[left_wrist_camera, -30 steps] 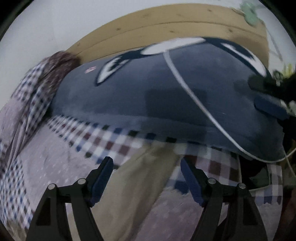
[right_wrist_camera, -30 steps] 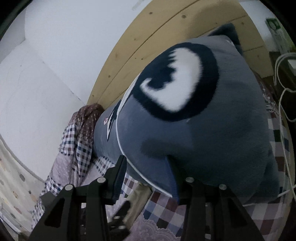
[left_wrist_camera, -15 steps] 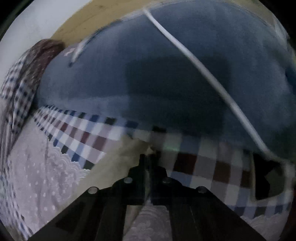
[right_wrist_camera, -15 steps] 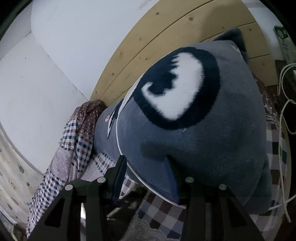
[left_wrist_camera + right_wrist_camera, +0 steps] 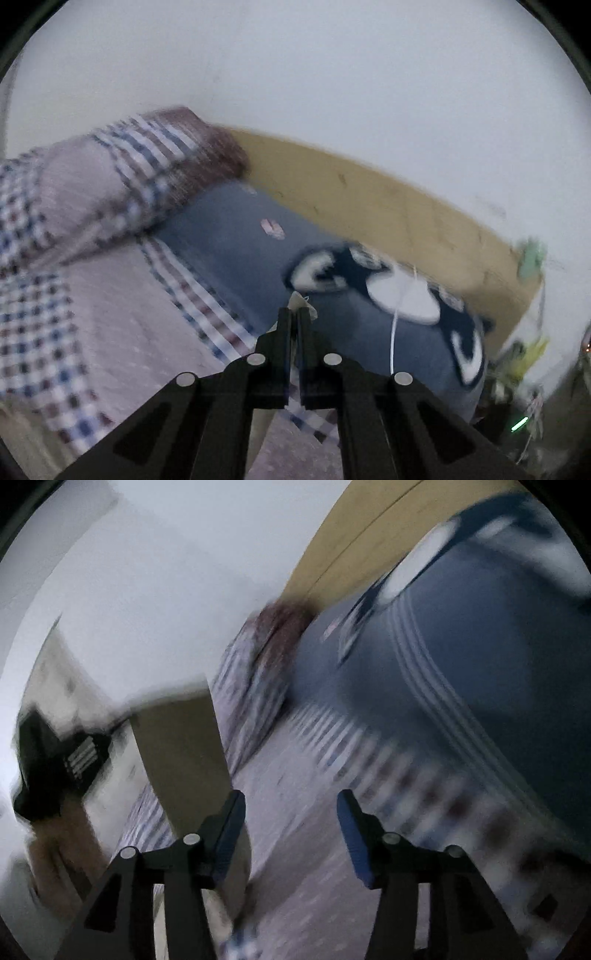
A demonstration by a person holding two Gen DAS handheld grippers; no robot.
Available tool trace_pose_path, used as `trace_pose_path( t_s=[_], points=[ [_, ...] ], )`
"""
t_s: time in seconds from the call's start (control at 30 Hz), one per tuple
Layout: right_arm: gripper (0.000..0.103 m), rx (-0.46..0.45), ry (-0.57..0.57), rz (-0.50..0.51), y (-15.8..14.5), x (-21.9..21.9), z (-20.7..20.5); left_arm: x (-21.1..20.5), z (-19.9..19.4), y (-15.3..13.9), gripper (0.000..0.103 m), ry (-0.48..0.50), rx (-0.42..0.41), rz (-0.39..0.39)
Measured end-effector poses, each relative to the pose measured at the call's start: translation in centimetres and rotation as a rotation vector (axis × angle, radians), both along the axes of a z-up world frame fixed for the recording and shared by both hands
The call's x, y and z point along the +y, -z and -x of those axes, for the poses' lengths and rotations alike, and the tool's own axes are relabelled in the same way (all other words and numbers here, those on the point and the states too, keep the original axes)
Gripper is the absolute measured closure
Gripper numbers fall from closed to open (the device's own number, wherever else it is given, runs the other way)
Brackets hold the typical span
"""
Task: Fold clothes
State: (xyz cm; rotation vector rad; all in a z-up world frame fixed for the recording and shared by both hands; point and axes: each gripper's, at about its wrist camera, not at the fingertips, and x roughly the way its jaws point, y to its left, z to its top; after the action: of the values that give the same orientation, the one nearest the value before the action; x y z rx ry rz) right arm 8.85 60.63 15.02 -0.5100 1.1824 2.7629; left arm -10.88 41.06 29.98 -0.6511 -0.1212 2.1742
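While the left tool pinched only a corner of beige cloth, the right tool gaped empty; that thin hold might slip.

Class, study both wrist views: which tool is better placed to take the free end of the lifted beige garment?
Probably the right tool: it is open, and the beige garment hangs just beside it. The left tool is shut on a cloth edge.

garment: khaki
pillow: grey-blue, navy-and-white eyes
bedcover: pale pink, checked border
headboard: yellow wood
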Motion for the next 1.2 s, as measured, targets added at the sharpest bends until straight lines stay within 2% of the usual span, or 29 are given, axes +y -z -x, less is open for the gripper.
trace_pose_path(
  t_s=[0.2, 0.33, 0.4, 0.5, 0.67, 0.83, 0.9, 0.93, 0.97, 1.0, 1.2],
  points=[
    [0.039, -0.055, -0.295, -0.06, 1.4, -7.2, 6.0, -8.8, 0.8, -8.0, 0.102, -0.171, 0.082, -0.105],
    [0.038, -0.09, -0.491, -0.147, 2.0, -13.1, 8.7, -14.7, 0.1, -12.7, 0.102, -0.278, 0.156, -0.168],
    [0.038, -0.124, -0.561, -0.192, 2.7, -16.0, 9.7, -17.6, -0.1, -14.3, 0.102, -0.33, 0.178, -0.172],
    [0.038, -0.165, -0.641, -0.262, 3.8, -20.3, 10.1, -21.4, -0.4, -15.2, 0.102, -0.403, 0.192, -0.16],
    [0.038, -0.176, -0.76, -0.349, 4.9, -26.2, 11.5, -27.3, -0.3, -13.9, 0.102, -0.506, 0.16, -0.149],
    [0.04, -0.188, -0.813, -0.418, 6.0, -30.4, 13.0, -31.3, -0.7, -11.8, 0.102, -0.558, 0.121, -0.155],
    [0.046, -0.227, -0.823, -0.408, 7.4, -31.3, 14.0, -32.7, -1.0, -10.8, 0.102, -0.574, 0.112, -0.15],
    [0.063, -0.258, -0.82, -0.413, 8.1, -31.5, 14.4, -33.5, -1.3, -10.1, 0.102, -0.587, 0.108, -0.146],
    [0.088, -0.289, -0.817, -0.418, 8.8, -31.7, 14.7, -34.5, -1.5, -9.1, 0.102, -0.597, 0.099, -0.141],
    [0.097, -0.321, -0.813, -0.424, 9.5, -31.8, 15.1, -35.8, -1.6, -7.9, 0.102, -0.62, 0.087, -0.139],
    [0.096, -0.363, -0.791, -0.473, 9.6, -30.8, 14.7, -44.3, -3.3, 0.3, 0.102, -0.765, -0.073, -0.187]
  ],
)
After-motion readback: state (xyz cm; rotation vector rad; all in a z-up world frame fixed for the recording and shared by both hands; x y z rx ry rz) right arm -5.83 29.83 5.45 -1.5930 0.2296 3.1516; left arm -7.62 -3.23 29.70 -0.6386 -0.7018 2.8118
